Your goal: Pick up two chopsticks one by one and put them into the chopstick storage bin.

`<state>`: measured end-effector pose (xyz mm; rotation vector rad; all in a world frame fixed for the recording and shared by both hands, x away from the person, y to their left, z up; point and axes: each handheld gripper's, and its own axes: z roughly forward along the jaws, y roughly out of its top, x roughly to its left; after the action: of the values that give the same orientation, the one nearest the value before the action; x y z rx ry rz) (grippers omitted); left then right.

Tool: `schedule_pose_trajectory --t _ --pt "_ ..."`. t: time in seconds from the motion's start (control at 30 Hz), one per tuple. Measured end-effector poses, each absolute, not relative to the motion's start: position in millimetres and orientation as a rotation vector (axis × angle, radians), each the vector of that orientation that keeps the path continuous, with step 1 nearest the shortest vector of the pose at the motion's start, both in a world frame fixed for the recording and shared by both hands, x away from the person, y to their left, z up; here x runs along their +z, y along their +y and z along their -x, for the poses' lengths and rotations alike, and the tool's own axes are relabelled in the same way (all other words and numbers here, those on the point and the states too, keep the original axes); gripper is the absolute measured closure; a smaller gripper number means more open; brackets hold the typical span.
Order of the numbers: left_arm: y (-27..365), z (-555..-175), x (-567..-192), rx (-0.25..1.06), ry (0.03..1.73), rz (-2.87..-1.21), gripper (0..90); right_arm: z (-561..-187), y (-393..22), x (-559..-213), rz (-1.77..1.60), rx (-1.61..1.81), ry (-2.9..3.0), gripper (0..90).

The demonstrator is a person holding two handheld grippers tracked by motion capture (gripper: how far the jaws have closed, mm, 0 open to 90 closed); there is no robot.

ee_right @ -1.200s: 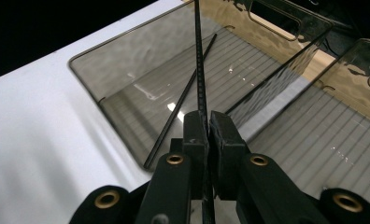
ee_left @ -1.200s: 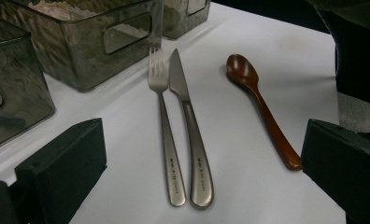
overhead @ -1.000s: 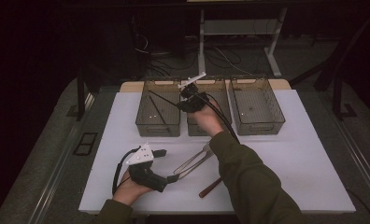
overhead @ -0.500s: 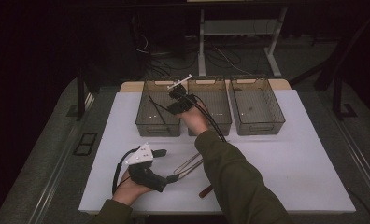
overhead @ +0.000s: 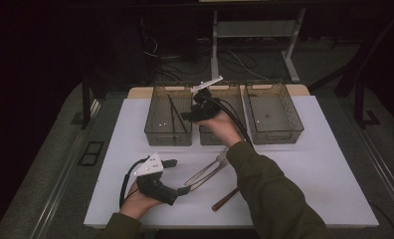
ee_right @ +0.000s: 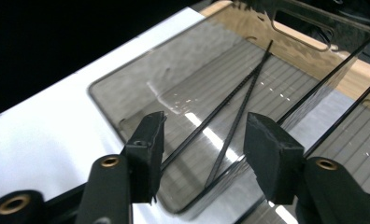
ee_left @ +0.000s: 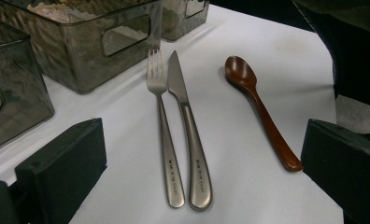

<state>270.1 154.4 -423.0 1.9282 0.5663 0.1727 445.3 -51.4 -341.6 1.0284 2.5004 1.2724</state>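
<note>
You are holding your right gripper [overhead: 197,102] over the left bin [overhead: 155,130], its jaws apart, having just been opening, gripping nothing; 2 black chopsticks [ee_right: 241,112] are lying crossed in that bin, below the jaws. Your left gripper [overhead: 177,177] is resting on the white table [overhead: 324,164] at 7 o'clock, jaws standing wide and empty; ahead of it the fork [ee_left: 164,135] and knife [ee_left: 190,140] are lying side by side, the wooden spoon [ee_left: 260,109] at their 3 o'clock.

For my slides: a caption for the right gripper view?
Right gripper, jaws open, above a clear plastic bin holding two thin black chopsticks.
</note>
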Motion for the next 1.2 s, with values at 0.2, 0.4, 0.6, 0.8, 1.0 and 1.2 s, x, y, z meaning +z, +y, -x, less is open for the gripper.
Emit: schedule_pose_trajectory --t 0.2,0.4,0.6,0.8,1.0,1.2 --pt "154.3 -270.2 -423.4 0.176 0.567 -1.937 0.0 -433.3 -72.5 -338.4 -1.002 1.309 2.504 42.1" --pt "154.4 -269.9 -423.6 0.180 0.571 -1.941 0.0 -422.3 -92.2 -339.6 -0.977 1.325 2.517 40.1" --pt "154.6 -269.8 -423.8 0.182 0.577 -1.945 0.0 -406.9 -112.2 -340.2 -0.944 1.354 2.526 39.0" --pt "154.6 -270.4 -424.5 0.183 0.582 -1.947 0.0 -388.6 -133.1 -342.4 -0.899 1.376 2.538 38.2" --pt "155.0 -270.1 -425.1 0.187 0.591 -1.947 0.0 -373.7 -159.1 -345.6 -0.892 1.396 2.521 37.8" --pt "155.6 -269.9 -425.0 0.194 0.598 -1.948 0.0 -354.5 -191.7 -356.7 -0.923 1.411 2.487 37.6"
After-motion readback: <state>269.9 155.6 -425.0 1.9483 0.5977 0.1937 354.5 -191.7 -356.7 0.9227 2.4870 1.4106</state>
